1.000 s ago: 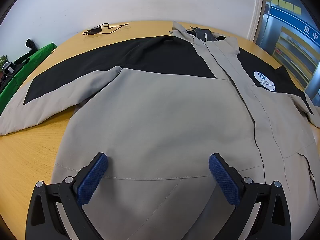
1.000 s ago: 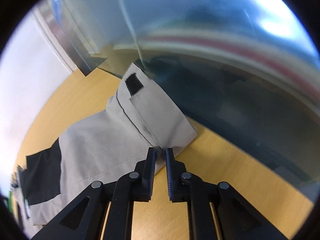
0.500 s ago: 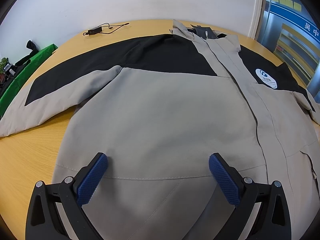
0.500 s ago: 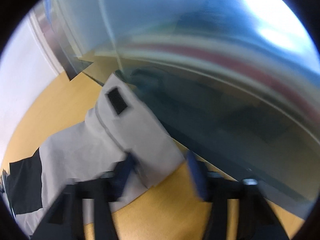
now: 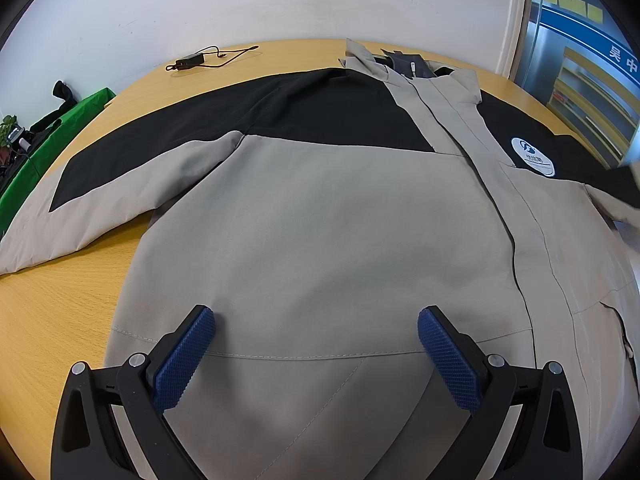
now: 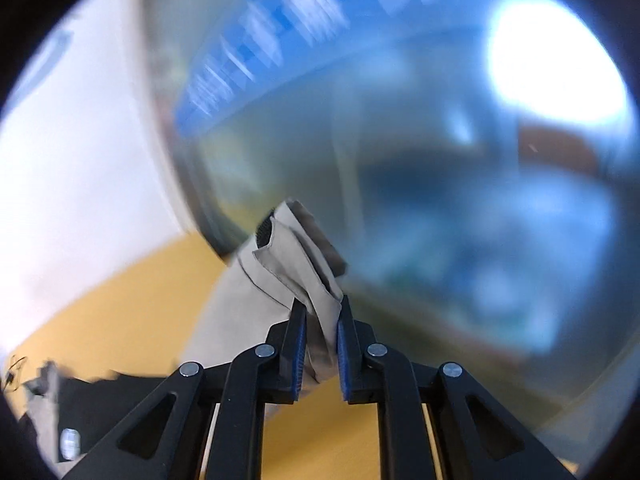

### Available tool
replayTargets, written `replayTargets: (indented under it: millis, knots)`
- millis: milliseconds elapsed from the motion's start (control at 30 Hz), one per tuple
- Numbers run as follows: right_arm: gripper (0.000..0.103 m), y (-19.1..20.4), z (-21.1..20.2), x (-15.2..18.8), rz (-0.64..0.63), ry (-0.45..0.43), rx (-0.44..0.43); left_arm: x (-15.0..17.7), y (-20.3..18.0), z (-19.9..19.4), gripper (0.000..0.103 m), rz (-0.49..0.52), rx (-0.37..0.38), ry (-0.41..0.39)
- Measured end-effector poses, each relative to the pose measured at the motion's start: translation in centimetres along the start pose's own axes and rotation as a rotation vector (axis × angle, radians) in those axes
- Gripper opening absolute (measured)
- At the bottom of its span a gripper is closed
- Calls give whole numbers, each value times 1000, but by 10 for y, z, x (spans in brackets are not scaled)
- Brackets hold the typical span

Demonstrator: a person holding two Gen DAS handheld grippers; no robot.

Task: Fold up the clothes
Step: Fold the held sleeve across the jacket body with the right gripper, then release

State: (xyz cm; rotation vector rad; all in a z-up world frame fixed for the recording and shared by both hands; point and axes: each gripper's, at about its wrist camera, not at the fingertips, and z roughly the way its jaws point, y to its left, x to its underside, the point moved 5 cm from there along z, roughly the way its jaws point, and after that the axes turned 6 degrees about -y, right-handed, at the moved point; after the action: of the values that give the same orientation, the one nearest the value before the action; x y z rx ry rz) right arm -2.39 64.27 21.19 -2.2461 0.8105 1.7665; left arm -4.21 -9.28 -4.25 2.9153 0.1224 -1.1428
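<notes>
A beige and black jacket (image 5: 320, 216) lies spread front-up on a round wooden table (image 5: 52, 312). Its left sleeve (image 5: 104, 184) stretches out flat to the left. My left gripper (image 5: 316, 320) is open and empty, hovering over the jacket's lower hem. My right gripper (image 6: 322, 320) is shut on the cuff end of the right sleeve (image 6: 296, 256) and holds it lifted above the table. The sleeve cuff with its black strap sticks up past the fingers. That view is blurred.
A black cable with an adapter (image 5: 200, 60) lies on the far side of the table. A green bag (image 5: 44, 136) stands beyond the left table edge. A white wall is behind, glass panels at the right (image 5: 580, 40).
My right gripper opened over the sleeve cuff, then closed on it and lifted it off the table. My left gripper has stayed open over the hem.
</notes>
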Motion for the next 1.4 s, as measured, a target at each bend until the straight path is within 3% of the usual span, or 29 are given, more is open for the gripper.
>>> replayTargets:
  millis: [100,233,400,467,567,667,833,933,1067,1200,1300,1400]
  knots:
    - [13,89,-63,-47,-75,-114,-142,0,1,-1,103,-5,6,-3]
    - [13,235,-124,-60,-179,-170,-370,0,3,-2,103,-23,26,-10]
    - [12,419,-164,19,-336,-24,-642,-1,13,-6,103,-76,45,-29]
    - [12,480,-164,77,-398,54,-707,1,24,-13,103,-98,33,-39]
    - [12,548,-157,180,-521,158,-729,5,42,-27,103,-123,1,-56]
    - [12,588,-142,270,-591,272,-719,9,60,-41,103,-148,-31,-74]
    - [12,625,-144,364,-627,392,-809,19,77,-44,103,-176,-20,-71]
    - [12,646,-163,385,-640,417,-898,26,76,-33,103,-175,-14,-43]
    - [12,661,-178,407,-650,492,-1004,23,74,-36,103,-161,-3,-67]
    - [12,661,-187,424,-663,578,-1109,23,87,-39,103,-228,19,-78]
    - [19,654,-190,430,-667,640,-1175,22,98,-40,103,-292,35,-85]
    - [30,645,-192,416,-561,690,-1258,22,110,-41,103,-356,52,-92]
